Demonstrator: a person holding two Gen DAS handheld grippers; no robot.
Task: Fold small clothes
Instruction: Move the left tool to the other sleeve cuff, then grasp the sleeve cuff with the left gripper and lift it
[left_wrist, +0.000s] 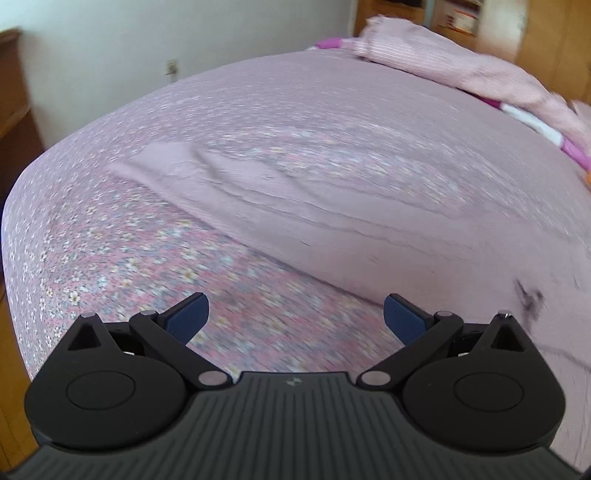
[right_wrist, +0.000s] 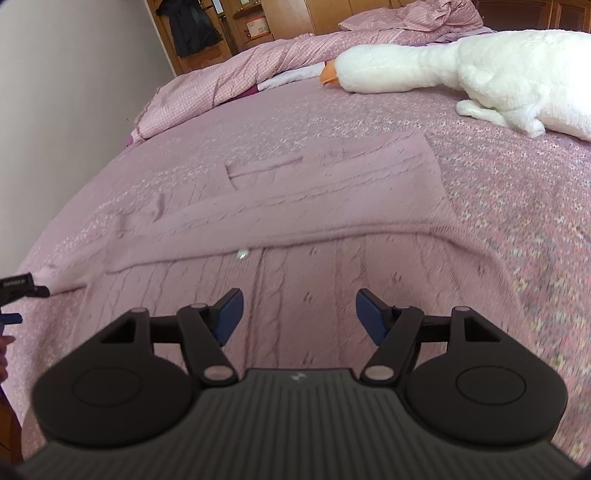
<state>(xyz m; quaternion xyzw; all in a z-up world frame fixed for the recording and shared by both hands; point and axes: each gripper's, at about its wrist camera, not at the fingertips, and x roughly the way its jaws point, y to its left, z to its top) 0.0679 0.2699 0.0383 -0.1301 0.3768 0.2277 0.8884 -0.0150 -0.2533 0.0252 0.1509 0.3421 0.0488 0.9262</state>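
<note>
Left wrist view: left gripper (left_wrist: 295, 317) jaws spread wide, nothing between the blue pads (left_wrist: 186, 315), hovering over the flowered bedspread (left_wrist: 122, 236). Pink knit sweater (left_wrist: 332, 229) lies flat on the bedspread just ahead and to the right of the fingers, not touching them. Frame is motion-blurred, so fabric detail is soft. Dark small mark on the knit near the right finger, cannot tell what it is. Rumpled pink quilt (left_wrist: 443, 62) sits at the far right edge of the bed, well apart from the sweater. Wooden furniture (left_wrist: 14, 122) at the left, white wall (left_wrist: 147, 37) behind

Right wrist view: right gripper (right_wrist: 299, 314) also wide open, gripping nothing, held just above the near part of the sweater (right_wrist: 314, 206). Cable-knit ribs visible directly under the fingers. One layer of the sweater is folded over the near part, its edge running left to right across the frame, a small white button (right_wrist: 242, 254) right at that edge. At the far left edge the tip of the other gripper (right_wrist: 22, 288) shows beside the sweater's left corner; contact unclear from here. Bedspread (right_wrist: 517, 229) surrounds the sweater. White plush goose (right_wrist: 480, 77) with an orange beak lies at the far right of the bed, well apart from the sweater. Quilt (right_wrist: 221, 81) bunched along the far left side
</note>
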